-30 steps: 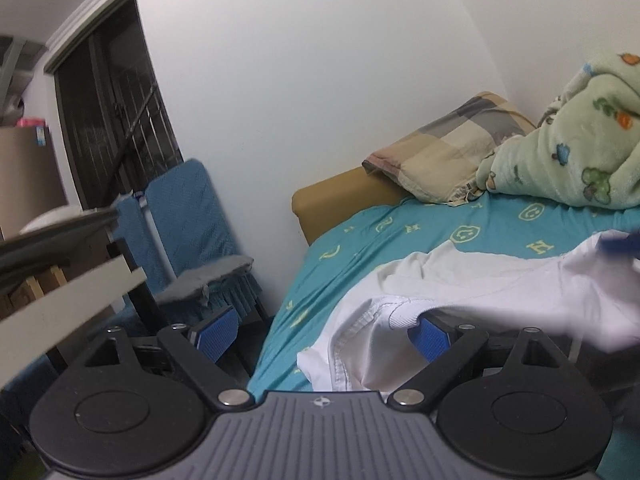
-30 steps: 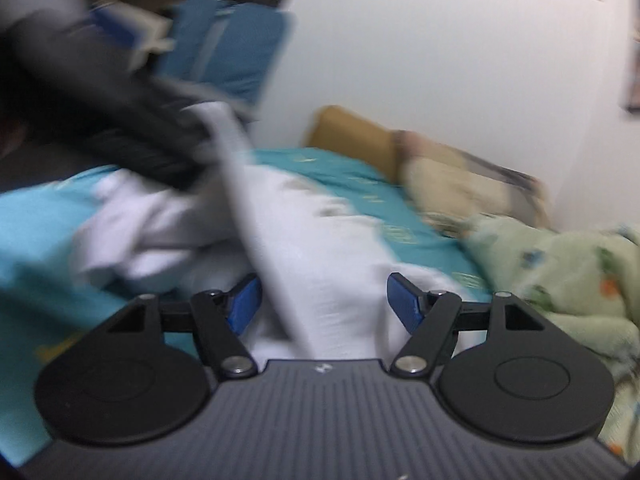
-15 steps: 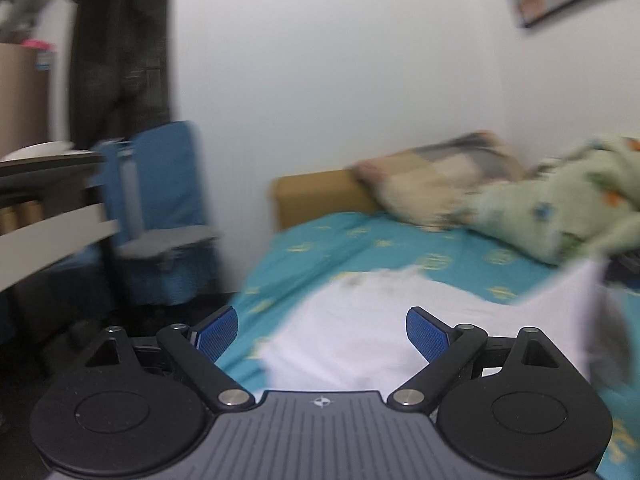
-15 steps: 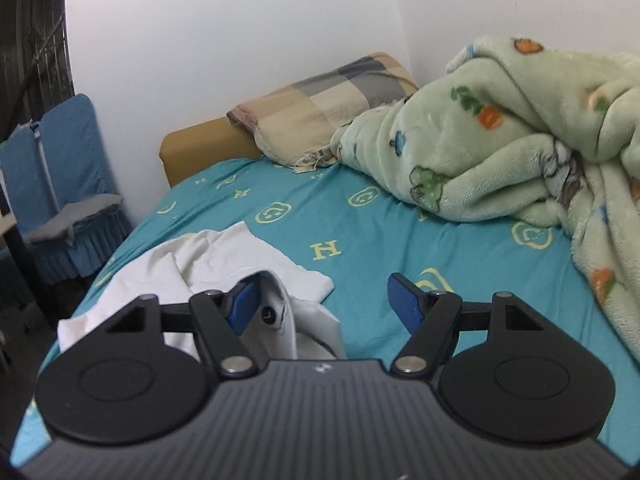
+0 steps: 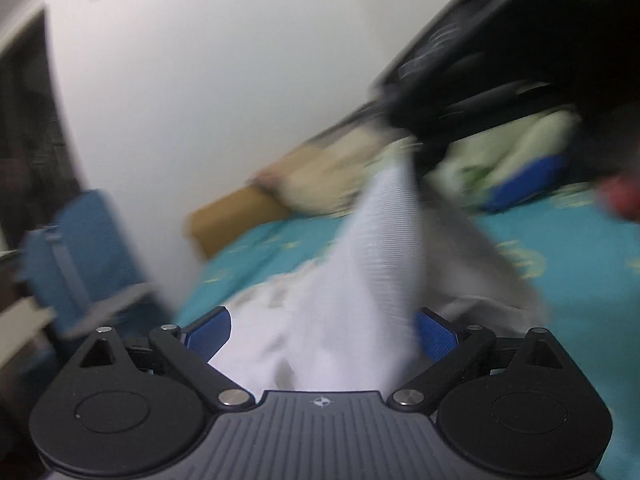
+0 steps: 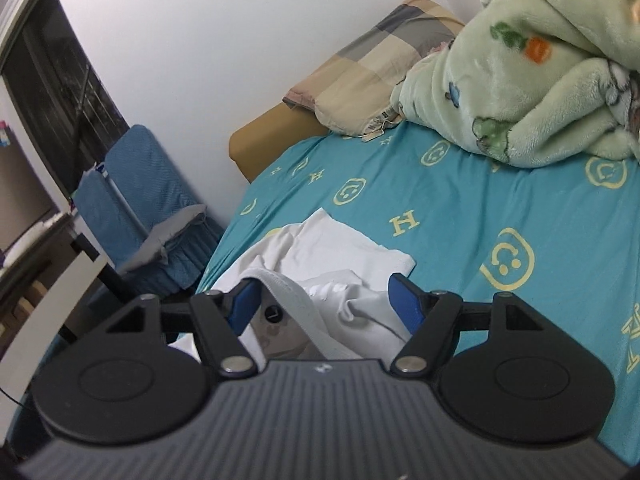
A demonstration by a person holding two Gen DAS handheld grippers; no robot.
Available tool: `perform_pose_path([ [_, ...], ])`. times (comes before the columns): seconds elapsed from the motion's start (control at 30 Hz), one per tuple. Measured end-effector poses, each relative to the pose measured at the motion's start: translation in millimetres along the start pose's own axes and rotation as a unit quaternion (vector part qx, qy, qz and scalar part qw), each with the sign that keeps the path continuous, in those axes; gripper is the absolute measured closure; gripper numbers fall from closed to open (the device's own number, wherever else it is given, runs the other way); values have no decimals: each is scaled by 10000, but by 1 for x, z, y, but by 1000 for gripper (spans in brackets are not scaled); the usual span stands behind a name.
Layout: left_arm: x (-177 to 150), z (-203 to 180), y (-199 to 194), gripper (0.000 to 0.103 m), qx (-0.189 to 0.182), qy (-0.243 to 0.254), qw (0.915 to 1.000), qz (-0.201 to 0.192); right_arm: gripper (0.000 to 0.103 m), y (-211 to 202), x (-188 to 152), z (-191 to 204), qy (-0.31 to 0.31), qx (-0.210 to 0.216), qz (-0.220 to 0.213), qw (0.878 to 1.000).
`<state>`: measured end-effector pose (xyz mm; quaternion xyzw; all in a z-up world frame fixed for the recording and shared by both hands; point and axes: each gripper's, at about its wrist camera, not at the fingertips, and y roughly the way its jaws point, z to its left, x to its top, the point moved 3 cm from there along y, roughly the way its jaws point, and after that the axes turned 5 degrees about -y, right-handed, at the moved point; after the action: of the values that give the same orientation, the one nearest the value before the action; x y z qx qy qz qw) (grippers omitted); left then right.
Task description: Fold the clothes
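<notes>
A white garment (image 6: 340, 256) lies crumpled on the teal bed sheet (image 6: 460, 208) near the bed's left edge. My right gripper (image 6: 324, 304) is open, its blue fingers spread, and the garment's ribbed collar (image 6: 296, 304) drapes between them. In the blurred left wrist view the white garment (image 5: 372, 264) is stretched upward toward my right gripper (image 5: 480, 80), which hangs above it. My left gripper (image 5: 320, 332) is open with the cloth lying between its fingers.
A green cartoon blanket (image 6: 540, 80) is heaped at the bed's far right, with a checked pillow (image 6: 384, 60) beside it against the white wall. A blue padded chair (image 6: 136, 196) and a desk edge (image 6: 52, 292) stand left of the bed.
The left wrist view has tilted and blurred, and the garment now rises in a taut strip toward the right gripper. The right gripper has moved closer over the collar.
</notes>
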<state>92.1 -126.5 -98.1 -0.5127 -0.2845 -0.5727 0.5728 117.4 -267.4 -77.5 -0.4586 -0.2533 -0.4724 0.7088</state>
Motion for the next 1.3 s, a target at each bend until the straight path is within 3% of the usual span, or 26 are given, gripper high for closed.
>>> perform_pose_path([
  [0.13, 8, 27, 1, 4, 684, -420, 9964, -274, 29, 10, -9, -18, -29, -295, 140, 9995],
  [0.23, 14, 47, 1, 0, 1193, -733, 9890, -479, 29, 25, -17, -23, 17, -219, 412, 9989],
  [0.3, 19, 60, 1, 0, 1488, -909, 9827, -620, 31, 32, -23, -14, -283, -272, 573, 9976],
  [0.47, 27, 81, -17, 0, 1512, -1215, 9786, -686, 32, 33, -39, 6, -1350, -760, 778, 9849],
  [0.6, 34, 97, -31, 0, 1522, -1458, 9748, -735, 31, 2, -30, 0, -1463, -1629, 50, 9757],
  [0.67, 37, 106, -38, 0, 1527, -1579, 9726, -759, 19, -16, -23, -6, -1366, -1968, -332, 9703],
  [0.7, 39, 110, -41, 0, 1530, -1639, 9715, -771, 14, -22, -20, -10, -1315, -1945, -434, 9711],
  [0.83, 42, 122, -56, 0, 1557, -1793, 9684, -759, 16, -33, -16, -14, -1194, -1961, -778, 9702],
  [0.93, 36, 123, -72, 0, 1630, -1725, 9695, -616, 16, -43, -10, -8, -1266, -1994, -1275, 9633],
  [1.03, 39, 130, -102, 0, 1720, -1887, 9650, -594, 16, -69, 3, 11, -1370, -1806, -1783, 9575],
  [1.17, 64, 148, -157, 0, 1781, -2061, 9580, -895, 16, -123, 17, 38, -1438, -1560, -2233, 9514],
  [1.3, 111, 172, -216, 0, 1764, -2408, 9462, -1247, 16, -184, 44, 68, -1402, -1241, -2506, 9498],
])
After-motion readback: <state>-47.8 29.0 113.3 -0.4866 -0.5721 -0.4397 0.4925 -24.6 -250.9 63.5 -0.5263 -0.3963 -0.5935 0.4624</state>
